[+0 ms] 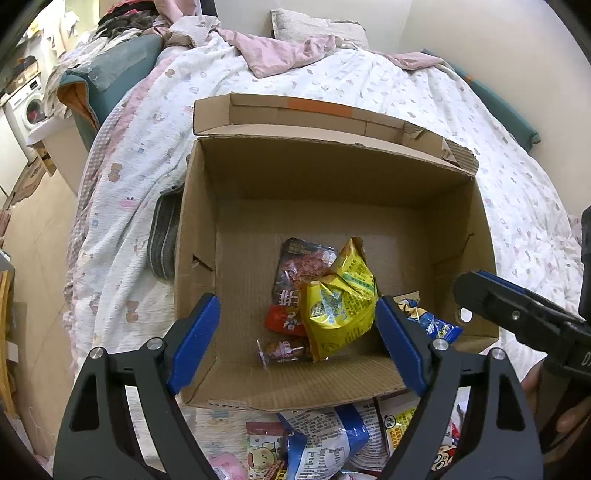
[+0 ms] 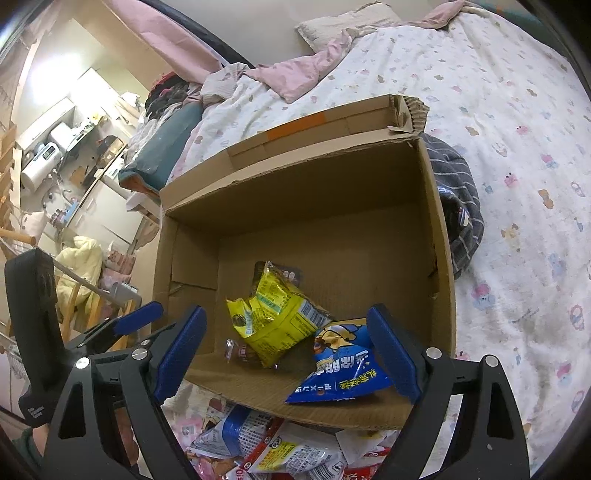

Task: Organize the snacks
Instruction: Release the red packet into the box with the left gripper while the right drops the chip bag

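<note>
An open cardboard box (image 1: 236,192) (image 2: 332,199) sits on the bed. Inside lie a yellow snack bag (image 1: 340,306) (image 2: 273,317), a dark packet (image 1: 299,269), a red packet (image 1: 282,321), a small clear-wrapped snack (image 1: 284,350) and a blue bag (image 1: 436,325) (image 2: 340,365). My left gripper (image 1: 299,343) is open and empty above the box's near edge. My right gripper (image 2: 288,350) is open above the same edge, with the blue bag lying loose by its right finger. A pile of snack packets (image 1: 325,443) (image 2: 273,443) lies in front of the box.
The bed carries a white patterned quilt (image 1: 406,96), a pink blanket (image 1: 280,55) and a pillow (image 1: 314,26). Striped dark cloth (image 2: 458,206) lies against the box's side. A washing machine (image 1: 29,107) and cluttered furniture stand to the left of the bed.
</note>
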`<control>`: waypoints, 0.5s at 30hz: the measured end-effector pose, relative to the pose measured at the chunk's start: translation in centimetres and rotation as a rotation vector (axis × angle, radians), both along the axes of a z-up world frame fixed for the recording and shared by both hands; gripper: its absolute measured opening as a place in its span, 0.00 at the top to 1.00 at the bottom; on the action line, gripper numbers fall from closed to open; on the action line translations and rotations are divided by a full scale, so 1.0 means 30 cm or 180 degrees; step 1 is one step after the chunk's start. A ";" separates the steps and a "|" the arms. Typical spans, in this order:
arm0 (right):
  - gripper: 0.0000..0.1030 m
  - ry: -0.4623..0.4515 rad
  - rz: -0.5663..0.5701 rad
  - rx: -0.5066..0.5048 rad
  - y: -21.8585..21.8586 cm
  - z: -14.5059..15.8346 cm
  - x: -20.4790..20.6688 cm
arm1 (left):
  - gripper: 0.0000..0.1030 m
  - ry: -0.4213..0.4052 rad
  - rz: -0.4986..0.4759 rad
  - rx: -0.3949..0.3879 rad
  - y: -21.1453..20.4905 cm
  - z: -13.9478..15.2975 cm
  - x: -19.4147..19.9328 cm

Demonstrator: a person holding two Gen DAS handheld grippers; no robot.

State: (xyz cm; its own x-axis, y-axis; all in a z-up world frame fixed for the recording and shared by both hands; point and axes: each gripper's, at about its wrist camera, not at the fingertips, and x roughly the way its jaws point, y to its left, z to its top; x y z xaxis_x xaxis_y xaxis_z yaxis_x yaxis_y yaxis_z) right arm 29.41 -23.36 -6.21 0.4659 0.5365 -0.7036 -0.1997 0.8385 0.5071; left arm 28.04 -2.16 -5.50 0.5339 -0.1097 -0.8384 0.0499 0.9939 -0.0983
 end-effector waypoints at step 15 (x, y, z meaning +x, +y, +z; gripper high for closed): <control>0.12 -0.0104 -0.0133 0.0058 -0.047 0.049 -0.036 | 0.19 -0.0168 0.0058 0.0038 0.015 0.041 -0.069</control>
